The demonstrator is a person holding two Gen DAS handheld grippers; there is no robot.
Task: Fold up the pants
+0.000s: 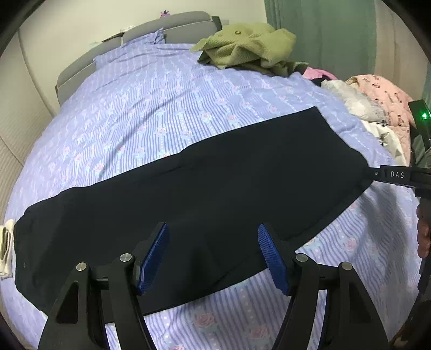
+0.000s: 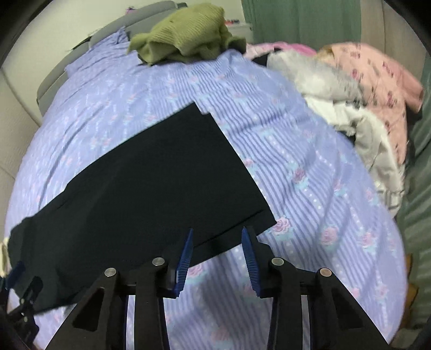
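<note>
Dark navy pants (image 1: 202, 188) lie flat and stretched across the lilac striped bedsheet (image 1: 134, 107), the legs laid one over the other. My left gripper (image 1: 212, 226) is open and hovers over the pants' near edge, its blue pads wide apart with nothing pressed between them. In the right wrist view the pants (image 2: 161, 175) end in a straight hem at the right. My right gripper (image 2: 217, 229) hangs open just above the hem's near corner, pads not touching the cloth. The right gripper (image 1: 396, 175) also shows at the pants' far right end, and the left gripper (image 2: 21, 290) at the lower left.
An olive green garment (image 1: 242, 45) is heaped at the head of the bed near the grey headboard (image 1: 161, 24). Pink and white clothes (image 2: 363, 94) pile along the bed's right side. A green curtain (image 1: 323, 32) hangs behind. A pale cloth item (image 1: 6, 242) lies at the left edge.
</note>
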